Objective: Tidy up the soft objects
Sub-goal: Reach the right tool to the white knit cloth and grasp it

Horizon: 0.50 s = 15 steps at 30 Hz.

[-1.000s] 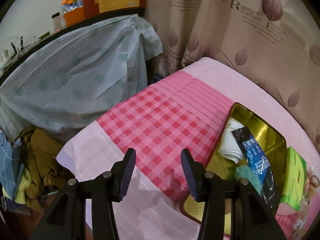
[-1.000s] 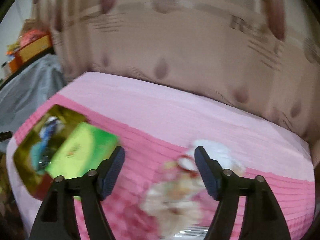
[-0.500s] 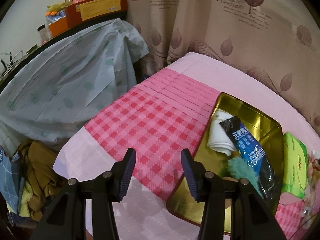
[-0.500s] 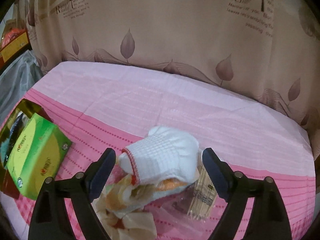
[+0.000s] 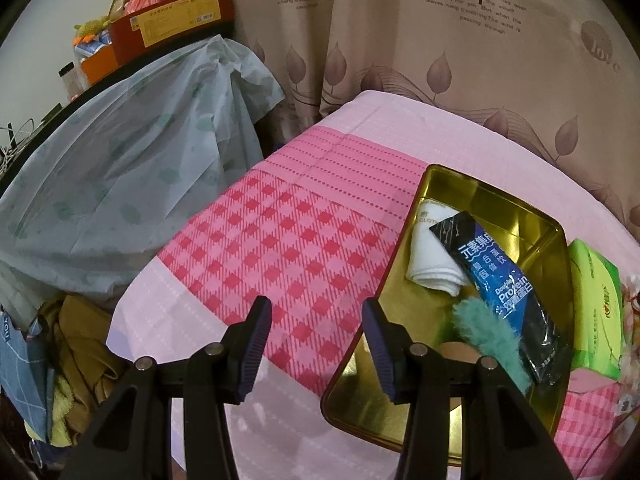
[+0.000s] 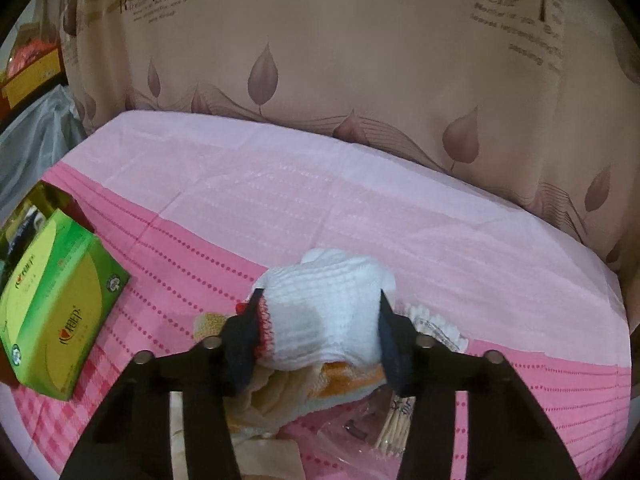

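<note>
In the right wrist view a white knitted glove point(image 6: 324, 308) with a red cuff lies on a heap of cream and orange cloths point(image 6: 340, 380). My right gripper point(image 6: 320, 320) is closing, the glove between its jaws and both pads against its sides. In the left wrist view my left gripper point(image 5: 316, 344) stands open and holds nothing, above the pink checked tablecloth point(image 5: 280, 248). Just right of it is a gold tin tray point(image 5: 520, 232) holding a folded white cloth point(image 5: 428, 252), a blue packet point(image 5: 504, 292) and a teal fluffy piece point(image 5: 488, 336).
A green tissue box point(image 6: 56, 312) stands between tray and cloth heap, its other side showing point(image 5: 596, 308) past the tray. A clear bag of wooden sticks point(image 6: 396, 424) lies by the heap. A leaf-print curtain point(image 6: 360, 80) backs the table. Left are a plastic-covered shelf point(image 5: 120, 168) and piled clothes point(image 5: 80, 352).
My right gripper came down over the cloth heap and its jaws narrowed around the white glove. The left gripper drifted slightly, bringing more of the gold tray into view, jaws unchanged.
</note>
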Each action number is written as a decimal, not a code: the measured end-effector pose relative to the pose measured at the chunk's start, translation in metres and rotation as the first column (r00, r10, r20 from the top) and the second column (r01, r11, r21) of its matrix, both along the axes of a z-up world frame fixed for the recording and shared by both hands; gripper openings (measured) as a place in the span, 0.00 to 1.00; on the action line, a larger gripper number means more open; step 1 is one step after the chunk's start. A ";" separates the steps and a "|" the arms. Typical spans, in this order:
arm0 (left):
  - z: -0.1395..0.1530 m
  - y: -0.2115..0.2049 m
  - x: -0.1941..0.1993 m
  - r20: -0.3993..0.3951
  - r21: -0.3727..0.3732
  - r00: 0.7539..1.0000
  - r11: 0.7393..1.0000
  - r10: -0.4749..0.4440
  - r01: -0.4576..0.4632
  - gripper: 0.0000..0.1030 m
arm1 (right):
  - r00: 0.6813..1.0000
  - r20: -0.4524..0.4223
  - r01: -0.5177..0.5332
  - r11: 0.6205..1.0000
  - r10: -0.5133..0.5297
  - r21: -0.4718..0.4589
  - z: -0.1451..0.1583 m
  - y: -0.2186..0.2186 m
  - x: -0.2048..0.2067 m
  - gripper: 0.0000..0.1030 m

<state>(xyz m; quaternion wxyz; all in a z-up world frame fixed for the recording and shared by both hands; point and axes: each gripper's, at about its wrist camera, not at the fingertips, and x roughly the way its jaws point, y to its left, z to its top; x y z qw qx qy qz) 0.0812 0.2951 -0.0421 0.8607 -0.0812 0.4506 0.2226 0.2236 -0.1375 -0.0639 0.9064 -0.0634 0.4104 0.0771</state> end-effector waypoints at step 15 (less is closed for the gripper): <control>0.003 -0.013 0.000 0.010 0.009 0.999 0.999 -0.047 0.047 0.46 | 0.988 0.110 0.094 0.991 -0.104 0.094 0.041 -0.050 -0.042 0.36</control>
